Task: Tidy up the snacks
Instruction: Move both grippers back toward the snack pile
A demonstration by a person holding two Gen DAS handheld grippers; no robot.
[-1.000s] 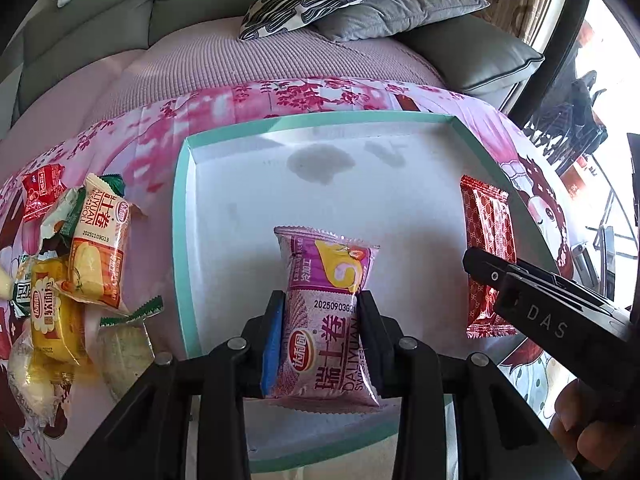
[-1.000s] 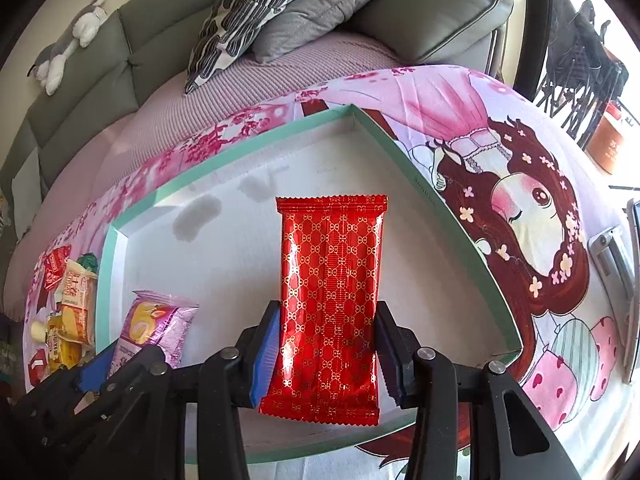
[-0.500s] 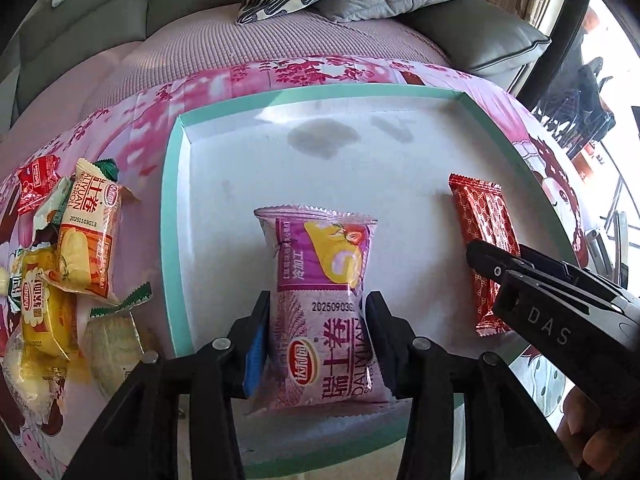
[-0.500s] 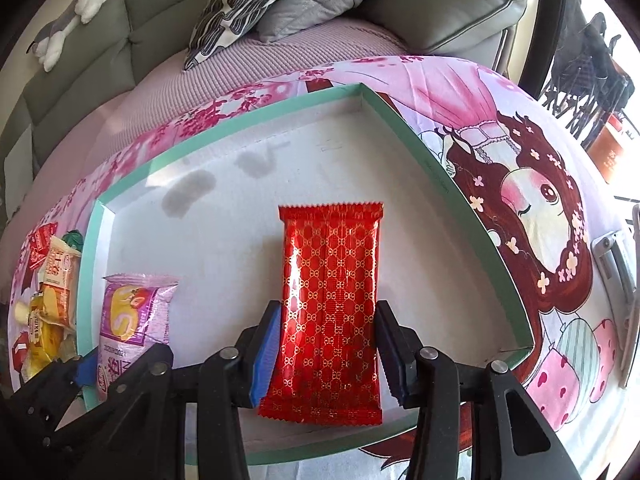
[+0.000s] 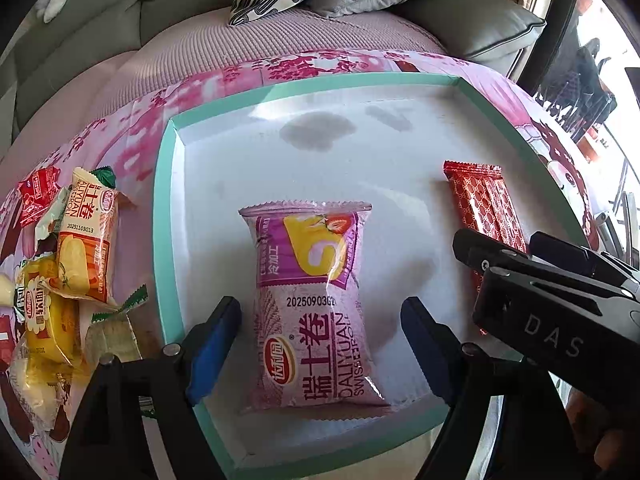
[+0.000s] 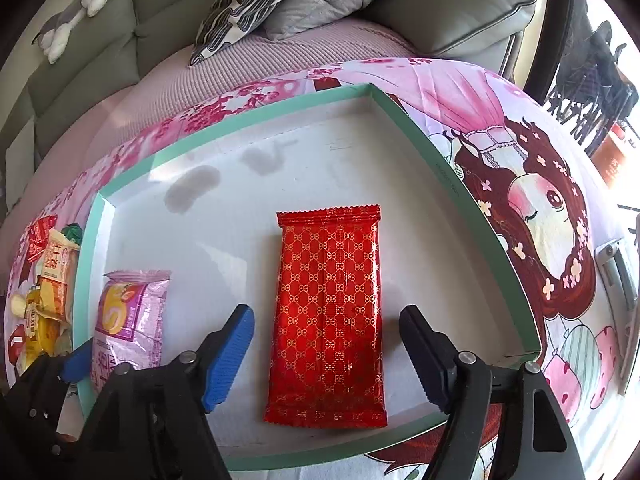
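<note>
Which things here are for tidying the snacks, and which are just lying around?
For the job:
- pink Swiss roll pack
- red foil pack
- white tray with green rim
- pile of snacks beside the tray

Just lying about:
- patterned cushion
- grey cushion
- plush toy on the sofa

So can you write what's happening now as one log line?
left gripper: just opened, pink snack loose in tray | right gripper: just opened, red snack loose in tray
</note>
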